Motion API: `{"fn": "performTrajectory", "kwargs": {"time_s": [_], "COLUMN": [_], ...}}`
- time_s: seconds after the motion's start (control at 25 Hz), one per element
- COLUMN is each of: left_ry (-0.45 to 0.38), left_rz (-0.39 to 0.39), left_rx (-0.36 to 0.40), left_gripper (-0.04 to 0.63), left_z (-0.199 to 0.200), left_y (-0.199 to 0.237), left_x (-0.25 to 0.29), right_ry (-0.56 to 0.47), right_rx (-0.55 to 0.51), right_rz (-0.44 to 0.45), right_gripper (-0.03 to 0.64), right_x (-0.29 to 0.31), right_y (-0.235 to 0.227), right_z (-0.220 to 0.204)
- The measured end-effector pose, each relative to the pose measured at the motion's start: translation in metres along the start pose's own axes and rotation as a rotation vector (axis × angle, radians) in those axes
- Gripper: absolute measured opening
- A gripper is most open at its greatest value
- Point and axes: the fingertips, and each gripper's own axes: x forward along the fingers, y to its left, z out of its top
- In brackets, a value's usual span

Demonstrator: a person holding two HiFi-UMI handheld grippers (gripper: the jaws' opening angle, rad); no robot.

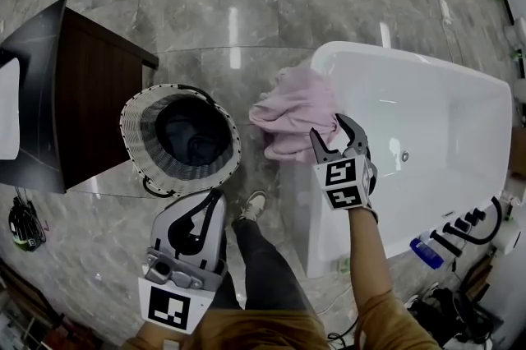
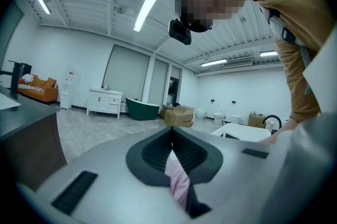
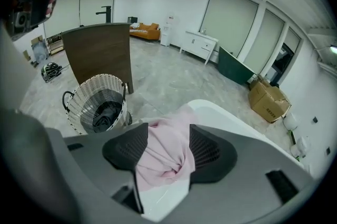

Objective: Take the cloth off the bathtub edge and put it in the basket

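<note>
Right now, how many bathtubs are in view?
2. A white bathtub right in front, pink cloth on its edge; a dark green bathtub across the room. More may be hidden.

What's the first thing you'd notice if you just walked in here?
The pink cloth bunched on the edge of the white tub stands out most, with the right gripper holding its open jaws on either side of it. Next comes the round white basket on the grey floor, left of the tub in the head view.
</note>
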Motion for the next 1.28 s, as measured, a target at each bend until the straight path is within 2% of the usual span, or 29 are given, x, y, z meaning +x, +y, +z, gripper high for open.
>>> {"fn": "performTrajectory", "kwargs": {"time_s": [0.24, 0.52, 0.76, 0.96, 1.12, 1.28], "left_ry": [0.022, 0.05, 0.059, 0.066, 0.067, 0.062], "left_rz": [0.007, 0.021, 0.028, 0.033, 0.034, 0.031], "left_rx": [-0.007, -0.015, -0.015, -0.015, -0.016, -0.015], "left_gripper": [0.008, 0.008, 0.008, 0.008, 0.008, 0.008], "left_z": [-0.009, -0.021, -0.026, -0.026, -0.027, -0.025], "left_y": [0.004, 0.011, 0.014, 0.018, 0.019, 0.017], "left_x": [0.001, 0.0, -0.001, -0.003, -0.005, -0.007], "right_ry": [0.042, 0.094, 0.13, 0.157, 0.179, 0.183], "right_rx": [-0.001, 0.049, 0.084, 0.163, 0.185, 0.19], "right_rz": [0.014, 0.047, 0.059, 0.069, 0.08, 0.056], "right_gripper": [0.261, 0.33, 0.353, 0.388, 0.393, 0.391], "right_x": [0.028, 0.061, 0.08, 0.092, 0.104, 0.106], "right_y": [-0.001, -0.002, 0.002, 0.0, 0.002, 0.001], "right_z": [-0.01, -0.028, -0.036, -0.042, -0.045, -0.045]}}
